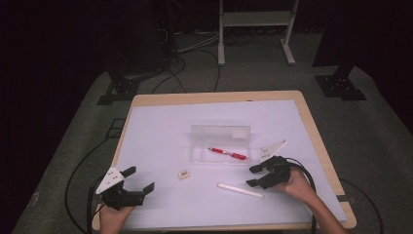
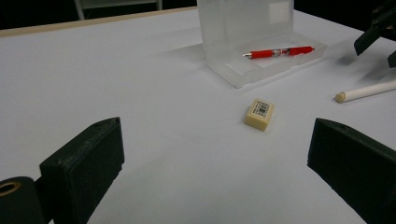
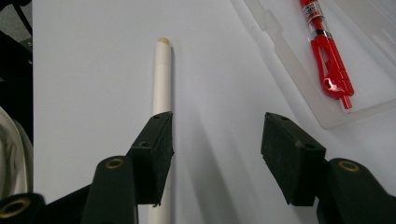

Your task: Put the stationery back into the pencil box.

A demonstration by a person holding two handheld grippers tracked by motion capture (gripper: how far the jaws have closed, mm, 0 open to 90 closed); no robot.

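1. The right gripper (image 1: pixel 254 176) hangs just off the near right corner of the clear case (image 1: pixel 220 144), jaws apart and grasping nothing.
2. The white pencil (image 1: pixel 240 189) lies flat on the table (image 1: pixel 156 141) in front of the case; in the right gripper view it passes under one jaw, not between the two.
3. To grip well, shift sideways until the pencil sits midway between the jaws, then lower and close across its shaft.
4. The red pen (image 1: pixel 228 154) already rests inside the case.
5. The left gripper (image 1: pixel 138 179) waits released, near the eraser (image 1: pixel 183 174).
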